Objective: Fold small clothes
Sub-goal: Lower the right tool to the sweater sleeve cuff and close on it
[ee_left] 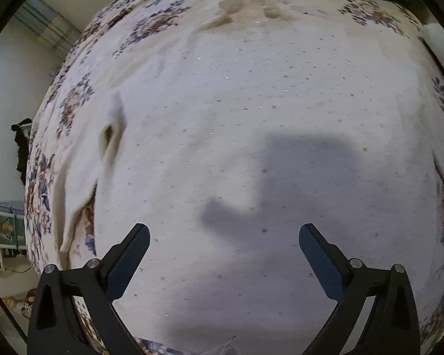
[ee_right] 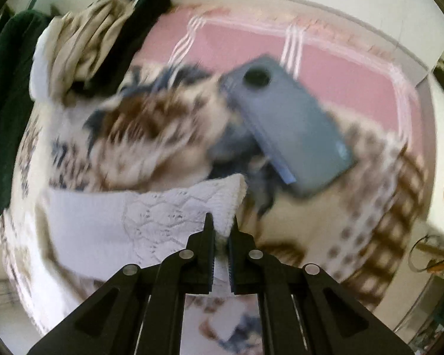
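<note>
In the left wrist view, the left gripper (ee_left: 224,248) hangs above a white knit garment dotted with small shiny studs (ee_left: 251,124), its two black fingers with blue textured pads (ee_left: 127,266) spread wide apart and holding nothing. The garment lies spread flat over a cream bedspread printed with blue and brown flowers (ee_left: 74,100) and fills most of the view. Along its left side a sleeve (ee_left: 109,136) lies folded and rumpled, near the bedspread's edge. A grey shadow (ee_left: 281,183) falls across the cloth just ahead of the fingers. A yellowish stained patch (ee_left: 245,6) shows on the bedspread beyond the garment's far edge.

In the right wrist view, which is blurred, the right gripper (ee_right: 221,227) has its fingers drawn nearly together, pinching an edge of a white knit piece with a lacy openwork pattern (ee_right: 151,222); the cloth passes between the jaws and stretches off to the left. Whether this piece belongs to the same studded garment cannot be told. Beyond it, a grey-blue smartphone with a round black camera ring (ee_right: 287,127) lies tilted on the flowered bedspread (ee_right: 151,124). A pink blanket with white stripes (ee_right: 251,47) lies farther back, and a heap of beige, black and dark green clothes (ee_right: 83,44) sits at the upper left.
</note>
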A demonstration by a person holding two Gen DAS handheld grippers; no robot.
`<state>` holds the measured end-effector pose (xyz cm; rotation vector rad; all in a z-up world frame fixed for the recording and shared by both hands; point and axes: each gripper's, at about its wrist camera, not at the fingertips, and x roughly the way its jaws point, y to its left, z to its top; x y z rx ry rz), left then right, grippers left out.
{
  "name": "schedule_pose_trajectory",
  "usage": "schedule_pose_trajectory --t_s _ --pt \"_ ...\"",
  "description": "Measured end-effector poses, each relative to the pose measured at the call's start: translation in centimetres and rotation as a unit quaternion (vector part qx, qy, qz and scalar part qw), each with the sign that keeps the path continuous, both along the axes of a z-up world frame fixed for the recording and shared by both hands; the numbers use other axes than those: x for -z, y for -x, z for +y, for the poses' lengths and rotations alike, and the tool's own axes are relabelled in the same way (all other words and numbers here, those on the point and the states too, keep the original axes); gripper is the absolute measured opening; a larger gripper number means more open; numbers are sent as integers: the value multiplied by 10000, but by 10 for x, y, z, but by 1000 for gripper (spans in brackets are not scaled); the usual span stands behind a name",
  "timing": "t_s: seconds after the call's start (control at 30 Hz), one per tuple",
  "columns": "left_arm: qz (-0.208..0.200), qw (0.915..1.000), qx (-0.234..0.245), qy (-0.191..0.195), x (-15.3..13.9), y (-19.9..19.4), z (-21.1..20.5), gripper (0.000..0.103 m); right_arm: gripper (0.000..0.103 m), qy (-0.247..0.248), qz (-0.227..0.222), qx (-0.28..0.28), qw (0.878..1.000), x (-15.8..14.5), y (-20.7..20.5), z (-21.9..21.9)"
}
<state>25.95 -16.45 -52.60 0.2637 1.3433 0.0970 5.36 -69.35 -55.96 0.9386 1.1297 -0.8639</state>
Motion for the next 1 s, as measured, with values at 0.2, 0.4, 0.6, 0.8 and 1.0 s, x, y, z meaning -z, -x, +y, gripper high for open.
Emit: schedule_pose_trajectory --t_s 0.2,0.4,0.6,0.8,1.0 --pt "61 10000 38 -25 1 -1 -5 103 23 -156 466 -157 9987 -1 -12 -27" --pt "168 9998 83 -76 10 4 -5 103 55 -1378 -483 973 9845 6 37 -1" --pt "302 9994 154 -105 19 12 -12 103 55 -1774 -987 1795 9626 64 33 6" --pt "287 9989 348 -142 16 13 -20 103 6 -857 -1128 1722 9748 29 16 -2" --pt "242 9988 425 -55 17 6 -28 103 6 -212 -1090 1706 9791 1 12 -43"
